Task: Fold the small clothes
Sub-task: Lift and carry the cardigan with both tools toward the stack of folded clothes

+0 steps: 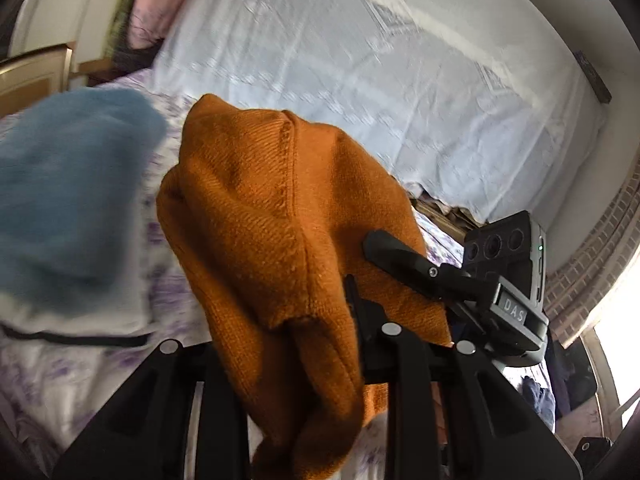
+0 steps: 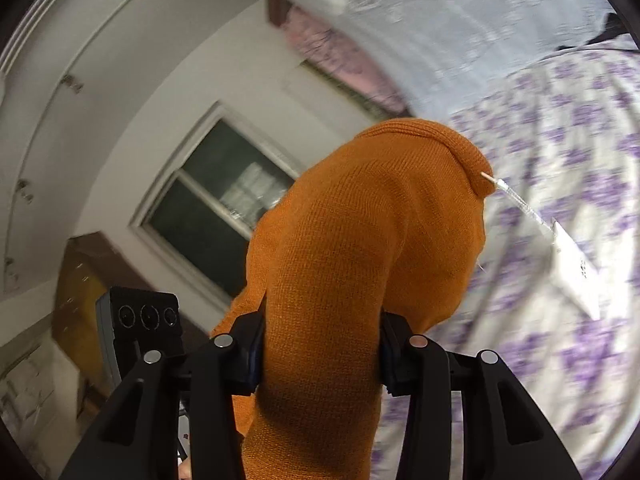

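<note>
Orange knit garment [image 1: 256,216] up in the air, bunched thick, clamped at both ends! Left gripper [image 1: 296,344] pinching one wad of the knit between nearly closed fingers, cloth spilling forward over the tips and drooping below them. Right gripper [image 2: 320,344] pinching another thick fold, fingers held part-way apart by the bulk, fabric arching up ahead of it and hanging past. Seen from the left, right gripper just off to the right side, its finger pressed against the same cloth. Paper tag [image 2: 576,264] dangling on a plastic tie from the garment's far edge, out to the right of the right gripper.

Progress, judging from this: early. Picked up, yes; folded, no. No flat panel, no crease, no neat edge anywhere on the knit, just a lump held clear of the floral bed sheet [image 2: 560,360] below. Left to do, most likely: spread flat on the bed, fold, set aside. Blue fluffy item [image 1: 72,184] lying well off to the left of the left gripper, blurred, fold state impossible to tell.
</note>
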Tool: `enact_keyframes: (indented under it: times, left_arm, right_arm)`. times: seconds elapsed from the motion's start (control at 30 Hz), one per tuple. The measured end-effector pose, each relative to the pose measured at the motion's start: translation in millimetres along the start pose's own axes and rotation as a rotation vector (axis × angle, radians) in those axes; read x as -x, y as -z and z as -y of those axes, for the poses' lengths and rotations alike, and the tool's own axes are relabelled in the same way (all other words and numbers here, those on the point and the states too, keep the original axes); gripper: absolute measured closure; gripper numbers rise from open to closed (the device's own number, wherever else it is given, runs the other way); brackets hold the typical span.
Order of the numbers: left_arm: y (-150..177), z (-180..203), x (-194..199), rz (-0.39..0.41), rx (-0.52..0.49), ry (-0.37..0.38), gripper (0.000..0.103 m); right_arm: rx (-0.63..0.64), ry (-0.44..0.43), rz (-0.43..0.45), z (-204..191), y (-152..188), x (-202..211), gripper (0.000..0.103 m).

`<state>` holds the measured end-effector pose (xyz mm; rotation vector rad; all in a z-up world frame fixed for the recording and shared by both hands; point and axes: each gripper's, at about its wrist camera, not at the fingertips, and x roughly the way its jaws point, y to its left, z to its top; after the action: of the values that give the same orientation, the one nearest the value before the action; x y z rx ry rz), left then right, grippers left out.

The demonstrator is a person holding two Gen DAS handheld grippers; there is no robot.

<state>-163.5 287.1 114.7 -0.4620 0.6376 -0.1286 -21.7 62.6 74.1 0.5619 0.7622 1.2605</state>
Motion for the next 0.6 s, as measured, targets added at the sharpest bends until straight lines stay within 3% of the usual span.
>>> enact_keyframes:
  times: [0.17,0.4,0.6]
  left_arm:
    - [30.9,-26.0,18.2,-0.040,0.026,-0.034,0.078]
    - [87.3,-57.4,-16.8,-0.140,0.090,-0.027,0.077]
    - [110.6,-66.5,-37.6,-0.188,0.140,0.009,0.077]
  right_arm:
    - [0.012,0.008,-0.083,-3.6,27.7,-17.8,0.059]
    - [-0.014,0.126,-0.209,22.9,77.7,-26.1,0.059]
    - [-0.029,0.203,-0.227,33.2,107.0,-11.5,0.059]
